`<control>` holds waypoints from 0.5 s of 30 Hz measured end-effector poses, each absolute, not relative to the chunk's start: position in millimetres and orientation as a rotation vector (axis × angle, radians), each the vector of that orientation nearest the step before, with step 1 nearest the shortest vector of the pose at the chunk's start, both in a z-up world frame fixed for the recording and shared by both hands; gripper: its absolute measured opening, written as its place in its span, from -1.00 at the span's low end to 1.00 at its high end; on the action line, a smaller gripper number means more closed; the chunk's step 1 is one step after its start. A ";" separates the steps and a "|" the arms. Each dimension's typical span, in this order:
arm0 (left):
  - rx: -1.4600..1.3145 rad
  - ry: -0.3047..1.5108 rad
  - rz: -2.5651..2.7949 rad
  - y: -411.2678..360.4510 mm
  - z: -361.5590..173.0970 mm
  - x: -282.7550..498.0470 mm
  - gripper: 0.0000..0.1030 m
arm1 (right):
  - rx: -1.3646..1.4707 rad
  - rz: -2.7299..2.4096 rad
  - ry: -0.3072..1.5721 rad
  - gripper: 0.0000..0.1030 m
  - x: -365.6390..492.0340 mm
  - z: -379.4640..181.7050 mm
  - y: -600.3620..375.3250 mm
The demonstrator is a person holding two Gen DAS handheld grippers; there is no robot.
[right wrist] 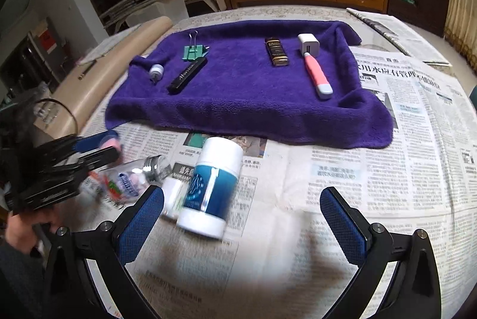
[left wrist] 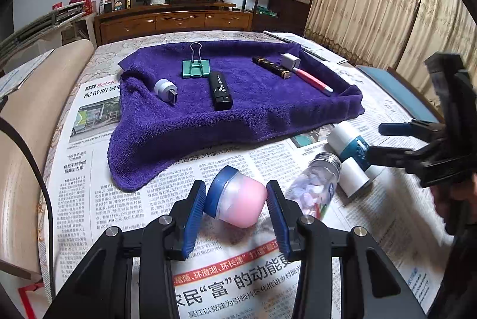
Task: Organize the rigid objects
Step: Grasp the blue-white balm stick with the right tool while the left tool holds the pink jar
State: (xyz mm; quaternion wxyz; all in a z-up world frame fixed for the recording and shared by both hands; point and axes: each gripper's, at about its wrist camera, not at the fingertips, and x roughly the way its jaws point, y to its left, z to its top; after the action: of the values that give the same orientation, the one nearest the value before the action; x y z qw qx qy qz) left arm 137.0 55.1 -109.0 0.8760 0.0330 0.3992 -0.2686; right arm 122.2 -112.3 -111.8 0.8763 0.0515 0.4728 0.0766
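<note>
Between the near edge of the purple towel and the near edge of the newspaper-covered table, the left gripper is clamped on a small pink jar, one blue pad on its blue lid and the other against its rounded base, so the jar lies tilted on its side in the grip. Carry it level and low toward a free patch of the towel, between the black lighter and the towel's near edge, and release only once the jar rests on the cloth; a round base gripped end to end may slip, so avoid sudden wrist rolls. The right gripper is spread wide with nothing between its pads, approaching a white-and-teal bottle that lies on the newspaper; centre the bottle between the pads before closing, since at present it sits toward the left pad. Just beside that bottle lie a smaller white container and a clear bottle with a silver cap, its contents coloured pieces that cannot be identified. The pink jar appears filled with pink material; whether the white-and-teal bottle is full cannot be told. Already arranged on the towel are a USB adapter, a green binder clip, a dark tube, a white charger and a pink-handled tool.
</note>
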 end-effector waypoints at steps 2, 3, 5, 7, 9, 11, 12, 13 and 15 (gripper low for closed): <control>0.060 0.826 -0.570 58.0 -107.9 135.4 -0.22 | 0.061 0.104 0.987 0.99 126.3 -117.4 -106.9; 0.061 0.821 -0.572 59.3 -107.1 134.6 -0.22 | 0.056 0.089 0.992 0.99 127.7 -119.4 -106.6; 0.068 0.816 -0.568 61.9 -106.0 133.1 -0.22 | 0.065 0.069 0.999 0.99 129.2 -121.7 -108.5; 0.051 0.816 -0.560 66.2 -105.2 134.1 -0.22 | 0.038 0.026 0.997 0.99 129.3 -121.3 -108.9; 0.039 0.811 -0.555 68.5 -104.2 134.8 -0.22 | 0.007 -0.004 0.990 0.99 129.0 -119.7 -107.3; 0.041 0.811 -0.546 69.2 -104.7 135.2 -0.22 | -0.020 -0.012 0.993 1.00 130.5 -122.3 -102.7; 0.044 0.812 -0.542 69.1 -104.9 134.9 -0.22 | -0.033 -0.012 1.003 0.99 131.9 -126.2 -99.9; 0.046 0.817 -0.539 69.5 -105.6 134.7 -0.22 | -0.037 -0.012 1.014 0.99 133.4 -130.0 -99.0; 0.038 0.823 -0.537 71.6 -107.3 134.7 -0.22 | -0.034 -0.018 1.038 0.92 134.0 -140.0 -97.6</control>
State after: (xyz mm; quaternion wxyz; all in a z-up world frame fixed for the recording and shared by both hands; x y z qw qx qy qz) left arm 134.7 71.6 -107.3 0.8815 0.0182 0.3953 -0.2577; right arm 134.0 -97.6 -140.0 0.8681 -0.0160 0.4961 -0.0087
